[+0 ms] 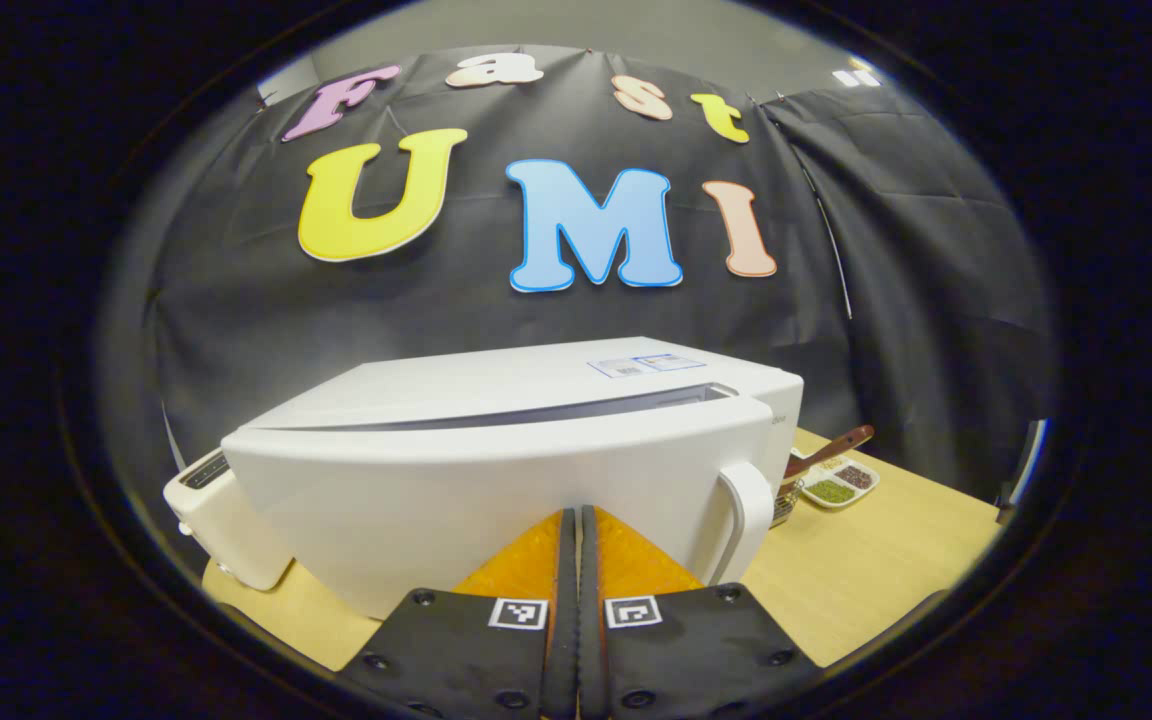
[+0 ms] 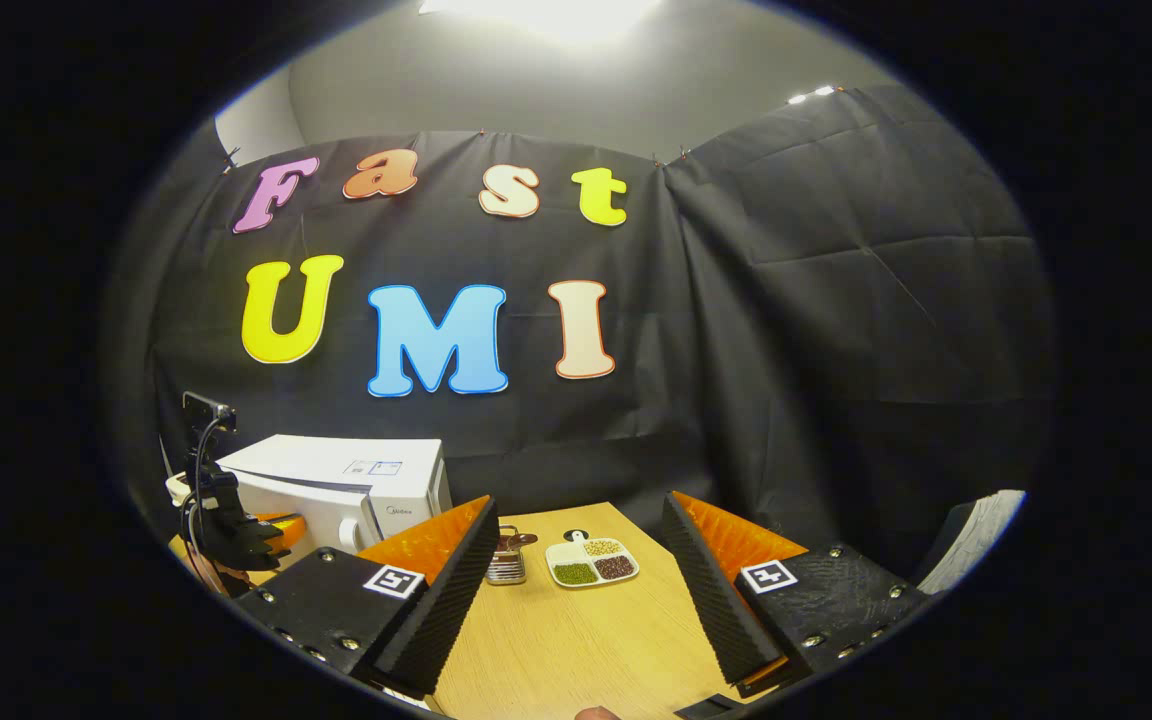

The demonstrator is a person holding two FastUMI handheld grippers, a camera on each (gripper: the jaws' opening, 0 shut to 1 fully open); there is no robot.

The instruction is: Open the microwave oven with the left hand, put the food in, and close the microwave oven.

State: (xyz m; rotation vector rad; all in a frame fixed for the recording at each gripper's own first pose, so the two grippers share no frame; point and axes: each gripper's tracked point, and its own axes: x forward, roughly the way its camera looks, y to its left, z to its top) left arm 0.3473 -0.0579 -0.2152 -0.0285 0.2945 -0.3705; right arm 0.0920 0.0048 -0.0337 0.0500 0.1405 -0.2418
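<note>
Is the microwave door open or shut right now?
Slightly open. In the left gripper view the microwave door stands off the white body along its top, leaving a dark gap, widest at the handle end.

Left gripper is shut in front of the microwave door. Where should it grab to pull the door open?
Take the door handle, the upright white loop at the door's right edge on the microwave. Open the left gripper, shift right, and close its fingers across the bar from the front.

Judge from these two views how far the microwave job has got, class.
Done: the microwave door shows a gap along its top edge, so it seems slightly ajar. In hand: the left gripper, fingers together, sits against the door beside its handle. Left: the food tray is on the table, with the right gripper open and empty; loading and closing remain.
</note>
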